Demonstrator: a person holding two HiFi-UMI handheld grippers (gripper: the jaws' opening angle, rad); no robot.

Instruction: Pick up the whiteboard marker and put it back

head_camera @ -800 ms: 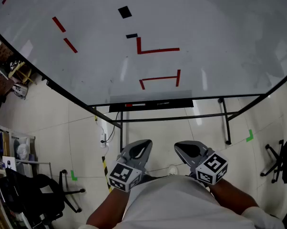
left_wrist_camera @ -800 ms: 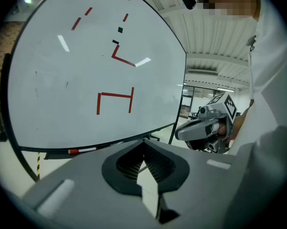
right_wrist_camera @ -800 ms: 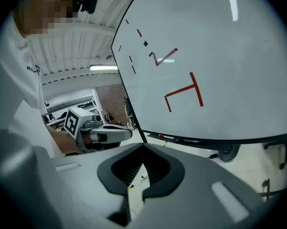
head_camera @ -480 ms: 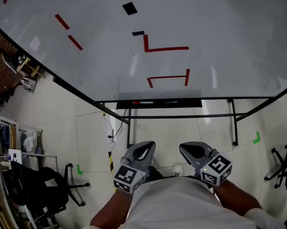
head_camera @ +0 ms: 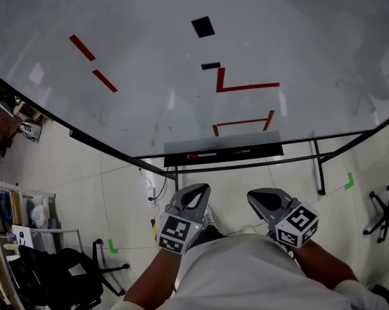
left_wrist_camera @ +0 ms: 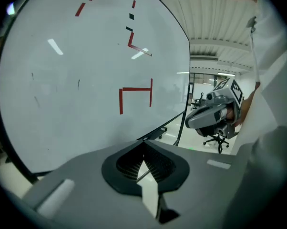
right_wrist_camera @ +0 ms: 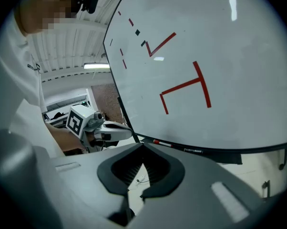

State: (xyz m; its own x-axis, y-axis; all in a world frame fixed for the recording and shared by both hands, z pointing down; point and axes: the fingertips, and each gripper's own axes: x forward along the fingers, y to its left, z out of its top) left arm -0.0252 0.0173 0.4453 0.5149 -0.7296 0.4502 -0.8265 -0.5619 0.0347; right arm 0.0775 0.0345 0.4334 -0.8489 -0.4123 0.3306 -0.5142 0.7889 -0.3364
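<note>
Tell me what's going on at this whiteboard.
A person stands facing the whiteboard, holding a gripper in each hand low, close to the body. The left gripper and right gripper are both shut and hold nothing. The whiteboard marker lies in the tray under the board, not yet picked up.

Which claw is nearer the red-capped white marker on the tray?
Left. The left claw hangs almost straight below the red-capped white marker; the right claw sits below and farther right.

Open air before the whiteboard (head_camera: 149,76) and its tray (head_camera: 259,152), black stand bars (head_camera: 319,173) just beneath
</note>
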